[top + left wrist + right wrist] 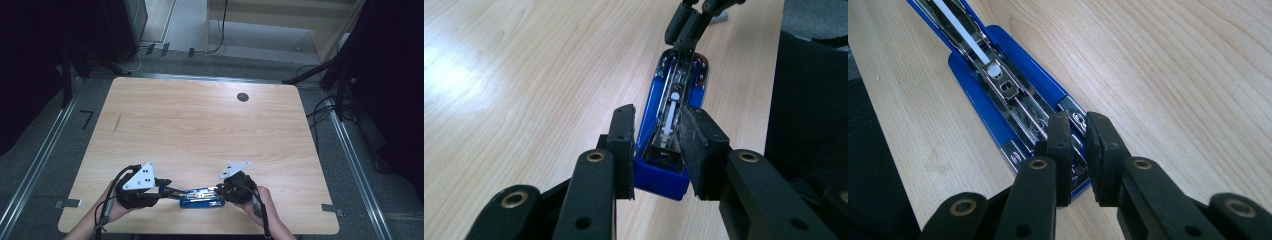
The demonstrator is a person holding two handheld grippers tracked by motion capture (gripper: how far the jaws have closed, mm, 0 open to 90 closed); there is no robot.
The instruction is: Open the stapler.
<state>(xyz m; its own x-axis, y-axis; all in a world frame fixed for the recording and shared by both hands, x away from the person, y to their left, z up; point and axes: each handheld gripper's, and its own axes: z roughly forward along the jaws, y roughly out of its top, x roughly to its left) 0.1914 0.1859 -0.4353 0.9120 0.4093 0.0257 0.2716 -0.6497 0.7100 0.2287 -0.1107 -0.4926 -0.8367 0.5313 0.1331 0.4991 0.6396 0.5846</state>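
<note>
1. The left gripper point(656, 150), coming in level, is pinching the near end of the blue stapler point(671, 115) between its fingers point(621, 145).
2. The right gripper point(1078, 150) is reaching the stapler's opposite end, fingers nearly pressed together on the metal magazine point(1013, 95).
3. The stapler is lying opened flat on the tabletop point(200, 120), between both grippers, its magazine channel exposed.

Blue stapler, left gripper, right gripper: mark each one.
blue stapler point(1013, 95): right gripper view, open metal staple channel.
left gripper point(656, 150): left gripper view, midway between its fingertips.
right gripper point(1077, 150): right gripper view, midway between its fingertips.
</note>
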